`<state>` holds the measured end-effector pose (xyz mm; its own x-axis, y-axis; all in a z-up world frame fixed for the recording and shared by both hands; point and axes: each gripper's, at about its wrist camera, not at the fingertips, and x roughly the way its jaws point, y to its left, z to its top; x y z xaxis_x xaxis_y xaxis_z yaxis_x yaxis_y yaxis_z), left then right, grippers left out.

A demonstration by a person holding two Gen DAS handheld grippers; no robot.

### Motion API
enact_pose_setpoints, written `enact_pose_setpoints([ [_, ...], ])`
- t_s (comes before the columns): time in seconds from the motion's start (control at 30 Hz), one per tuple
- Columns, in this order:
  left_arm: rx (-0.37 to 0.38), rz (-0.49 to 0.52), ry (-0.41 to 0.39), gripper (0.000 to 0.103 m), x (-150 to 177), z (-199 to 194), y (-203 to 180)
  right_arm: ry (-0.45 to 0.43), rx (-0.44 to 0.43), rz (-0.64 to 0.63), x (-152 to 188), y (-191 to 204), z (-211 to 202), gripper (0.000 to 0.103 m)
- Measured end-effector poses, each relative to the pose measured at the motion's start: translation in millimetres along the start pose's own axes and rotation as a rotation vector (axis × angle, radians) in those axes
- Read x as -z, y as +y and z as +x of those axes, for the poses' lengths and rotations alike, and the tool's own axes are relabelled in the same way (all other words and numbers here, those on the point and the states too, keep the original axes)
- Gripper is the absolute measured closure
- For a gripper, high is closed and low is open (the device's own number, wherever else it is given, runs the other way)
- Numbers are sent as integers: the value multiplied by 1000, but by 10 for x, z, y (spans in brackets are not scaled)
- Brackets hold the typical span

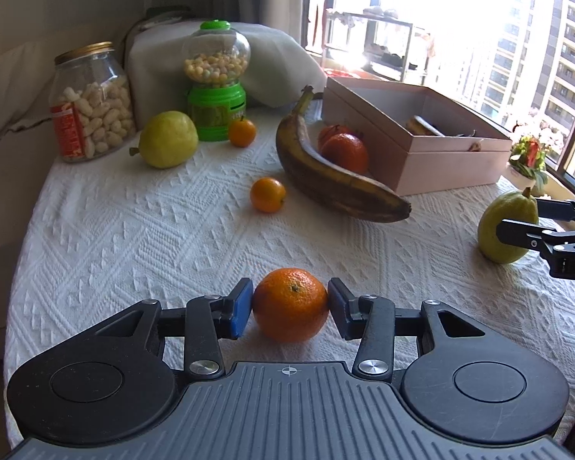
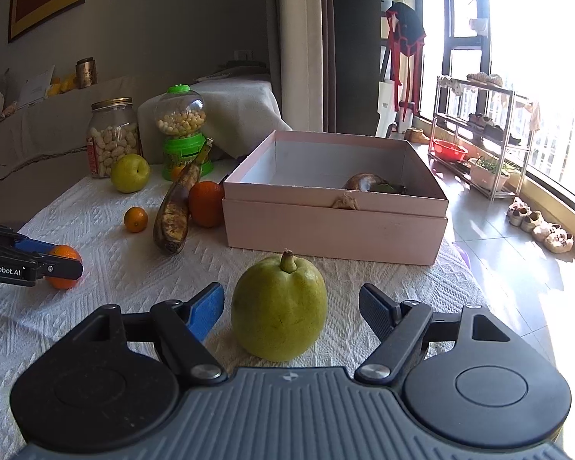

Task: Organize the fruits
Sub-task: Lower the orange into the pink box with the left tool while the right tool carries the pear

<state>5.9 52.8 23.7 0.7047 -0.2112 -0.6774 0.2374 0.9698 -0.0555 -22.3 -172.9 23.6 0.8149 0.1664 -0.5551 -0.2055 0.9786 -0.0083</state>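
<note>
On the white tablecloth an orange sits between the blue pads of my left gripper, and both pads touch its sides. From the right wrist view the same orange shows beside that gripper. My right gripper stands open around an upright green pear, with a gap on each side. A pink open box lies just behind the pear and holds some dark items. A brown banana, a large orange, two small oranges and a yellow-green fruit lie loose.
A glass jar of peanuts and a green candy dispenser stand at the back left. The table's right edge drops to a tiled floor by the window, where a metal rack and shoes stand.
</note>
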Motion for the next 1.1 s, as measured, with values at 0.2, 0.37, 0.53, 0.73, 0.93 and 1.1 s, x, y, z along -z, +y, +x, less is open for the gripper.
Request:
enact_pose_setpoints([
  [0.2, 72, 60, -10, 55, -40, -71, -260, 34, -27, -29, 9, 47, 85, 28],
  [0.37, 165, 96, -46, 55, -334, -103, -472, 46, -45, -33, -16, -6, 89, 45],
  [0.53, 264, 134, -128, 55, -991, 20, -760, -36, -78, 37, -136, -227, -166, 45],
  [0.73, 372, 125, -108, 55, -1817, 794, -1272, -115, 6, 79, -198, -523, -406, 45],
  [0.93, 424, 61, 25, 55, -2201, 1764, -1637, -66, 53, 109, -91, -720, -341, 45],
  [1.1, 454, 16, -25, 55, -2189, 1687, -1419, -34, 60, 118, -74, -798, -226, 45],
])
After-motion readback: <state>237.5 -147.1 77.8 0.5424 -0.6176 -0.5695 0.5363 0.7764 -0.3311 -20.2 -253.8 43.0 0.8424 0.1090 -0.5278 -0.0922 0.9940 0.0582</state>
